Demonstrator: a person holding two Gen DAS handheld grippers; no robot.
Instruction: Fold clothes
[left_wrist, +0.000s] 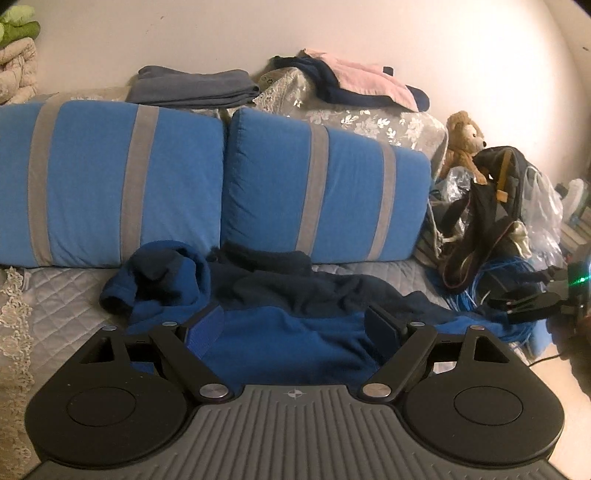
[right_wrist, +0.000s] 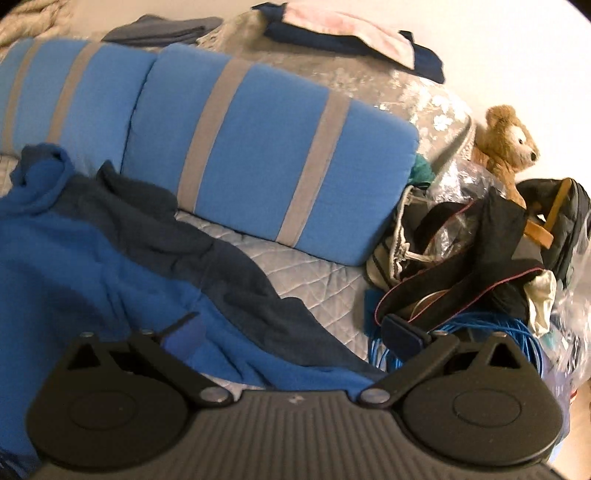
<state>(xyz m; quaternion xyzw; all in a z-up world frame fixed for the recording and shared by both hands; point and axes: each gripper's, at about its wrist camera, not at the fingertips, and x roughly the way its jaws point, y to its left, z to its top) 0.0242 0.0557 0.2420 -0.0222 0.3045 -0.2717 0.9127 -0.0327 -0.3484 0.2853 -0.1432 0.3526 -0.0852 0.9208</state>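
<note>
A blue and navy fleece garment (left_wrist: 280, 332) lies crumpled on the quilted sofa seat, one sleeve bunched up at its left (left_wrist: 159, 280). My left gripper (left_wrist: 295, 328) hovers just over its near part, jaws wide open with only loose fabric showing between the fingers. In the right wrist view the same garment (right_wrist: 122, 258) spreads to the left and centre. My right gripper (right_wrist: 293, 332) stands open above its right edge. Its right finger (right_wrist: 402, 334) is over the blue cables beside the garment. Neither gripper pinches the cloth.
Two blue cushions with grey stripes (left_wrist: 325, 192) lean against the sofa back. Folded grey clothes (left_wrist: 192, 86) and a pink and navy piece (left_wrist: 365, 83) lie on top. A teddy bear (right_wrist: 506, 147), a black bag (right_wrist: 491, 251), plastic bags and coiled blue cable (right_wrist: 480, 325) crowd the right end.
</note>
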